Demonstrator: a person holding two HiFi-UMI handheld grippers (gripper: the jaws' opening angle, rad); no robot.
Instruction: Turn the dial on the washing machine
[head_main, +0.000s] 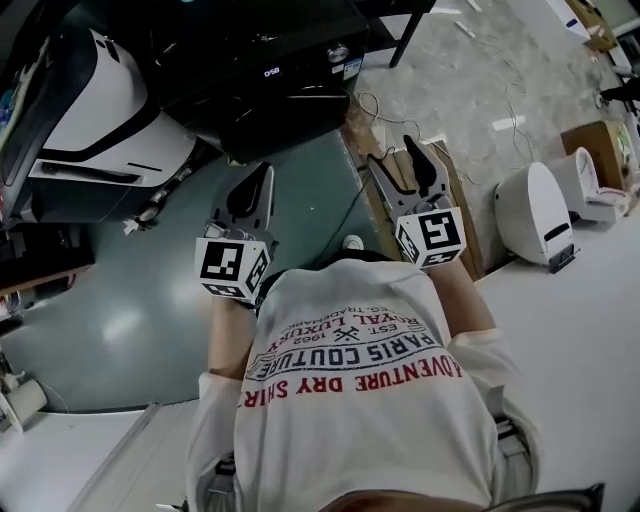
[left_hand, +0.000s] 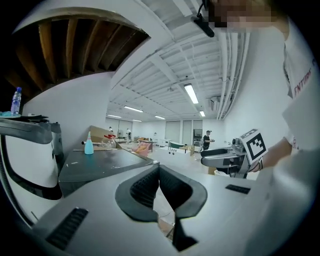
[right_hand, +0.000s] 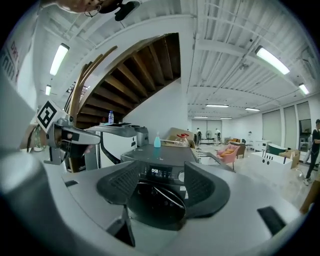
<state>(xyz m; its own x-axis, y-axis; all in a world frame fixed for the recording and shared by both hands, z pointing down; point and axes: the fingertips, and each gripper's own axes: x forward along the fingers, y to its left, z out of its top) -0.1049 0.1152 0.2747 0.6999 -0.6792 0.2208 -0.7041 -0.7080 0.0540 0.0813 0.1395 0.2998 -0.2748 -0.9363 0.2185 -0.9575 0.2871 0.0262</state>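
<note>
The washing machine stands on the floor straight ahead, well apart from both tools. The step in hand is therefore judged to be the approach, with the turning not yet begun. The dial is set on the control panel along the top front edge of the machine, just right of the lit display and above the round door. The right hand-held gripper is spread wide with nothing held, and the panel is framed between its jaws. The left hand-held gripper is closed down, its jaws together on nothing. The right one is best carried in level until the dial sits centred between the pads, and only then closed, since a grip taken off-centre would likely slip on the round knob or press on the display. The turn should be made by rolling the wrist about the dial's own axis. The left one is best kept clear of the door.
</note>
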